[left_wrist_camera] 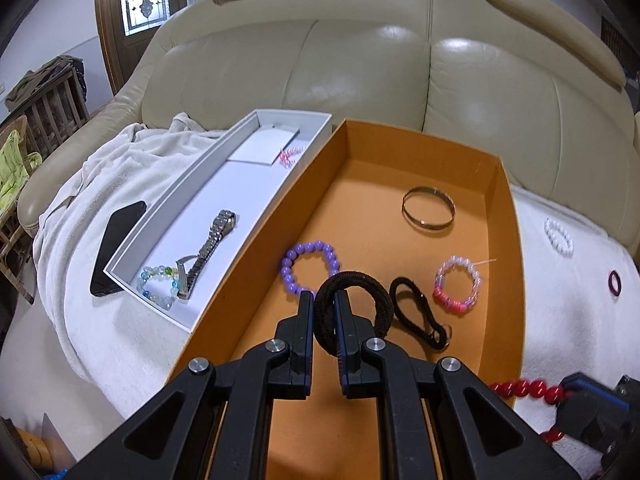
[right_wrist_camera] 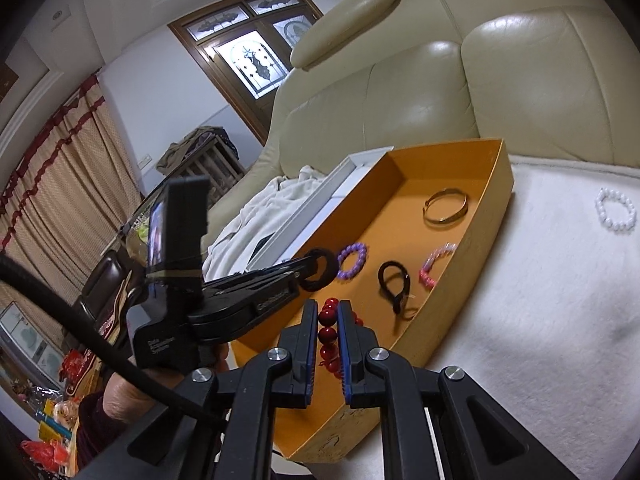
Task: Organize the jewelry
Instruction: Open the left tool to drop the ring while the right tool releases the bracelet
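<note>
My left gripper [left_wrist_camera: 324, 298] is shut on a thick black hair tie [left_wrist_camera: 358, 280] and holds it over the orange box [left_wrist_camera: 506, 240]. My right gripper [right_wrist_camera: 329, 309] is shut on a red bead bracelet [right_wrist_camera: 328, 334] at the box's near edge; it also shows in the left wrist view [left_wrist_camera: 524, 389]. In the box lie a purple bead bracelet [left_wrist_camera: 310, 266], a thin black hair tie [left_wrist_camera: 416, 312], a pink and clear bracelet [left_wrist_camera: 456, 284] and a metal bangle [left_wrist_camera: 428, 208]. A white box [left_wrist_camera: 256, 192] beside it holds a watch [left_wrist_camera: 208, 252], a pale bead bracelet [left_wrist_camera: 158, 286] and a pink bracelet [left_wrist_camera: 290, 156].
Both boxes rest on a white blanket [left_wrist_camera: 560, 320] over a beige leather sofa [left_wrist_camera: 360, 72]. A white bead bracelet [left_wrist_camera: 559, 236] and a dark ring [left_wrist_camera: 615, 283] lie on the blanket right of the orange box. A black phone [left_wrist_camera: 116, 246] lies left of the white box.
</note>
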Action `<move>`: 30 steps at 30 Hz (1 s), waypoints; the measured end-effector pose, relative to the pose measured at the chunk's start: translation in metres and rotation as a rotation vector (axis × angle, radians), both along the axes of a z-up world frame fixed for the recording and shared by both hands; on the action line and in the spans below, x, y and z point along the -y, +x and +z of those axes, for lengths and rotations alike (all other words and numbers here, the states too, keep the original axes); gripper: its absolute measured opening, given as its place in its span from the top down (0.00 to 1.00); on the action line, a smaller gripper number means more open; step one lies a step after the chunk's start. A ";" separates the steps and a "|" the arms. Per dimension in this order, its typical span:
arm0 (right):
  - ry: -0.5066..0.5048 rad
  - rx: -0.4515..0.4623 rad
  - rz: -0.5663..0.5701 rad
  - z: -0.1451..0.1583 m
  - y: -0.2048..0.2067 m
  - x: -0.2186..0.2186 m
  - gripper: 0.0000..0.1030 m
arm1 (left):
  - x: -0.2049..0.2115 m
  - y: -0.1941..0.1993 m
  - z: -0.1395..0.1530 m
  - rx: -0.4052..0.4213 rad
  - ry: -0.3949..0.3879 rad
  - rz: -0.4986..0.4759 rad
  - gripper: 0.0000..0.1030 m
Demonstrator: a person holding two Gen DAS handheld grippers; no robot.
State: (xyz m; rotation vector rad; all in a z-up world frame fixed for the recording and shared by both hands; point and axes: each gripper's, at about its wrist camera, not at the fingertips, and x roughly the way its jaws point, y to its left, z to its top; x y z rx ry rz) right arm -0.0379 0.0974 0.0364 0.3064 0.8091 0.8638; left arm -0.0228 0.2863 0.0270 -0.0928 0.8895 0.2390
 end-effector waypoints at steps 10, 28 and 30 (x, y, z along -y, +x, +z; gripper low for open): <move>-0.020 -0.009 0.017 -0.005 -0.002 -0.008 0.90 | -0.001 0.004 -0.009 -0.043 0.036 0.008 0.90; -0.047 -0.032 0.029 -0.015 0.000 -0.019 0.90 | -0.010 0.008 -0.021 -0.095 0.055 0.029 0.90; -0.051 -0.038 0.034 -0.017 -0.001 -0.021 0.90 | -0.009 0.009 -0.022 -0.098 0.059 0.028 0.90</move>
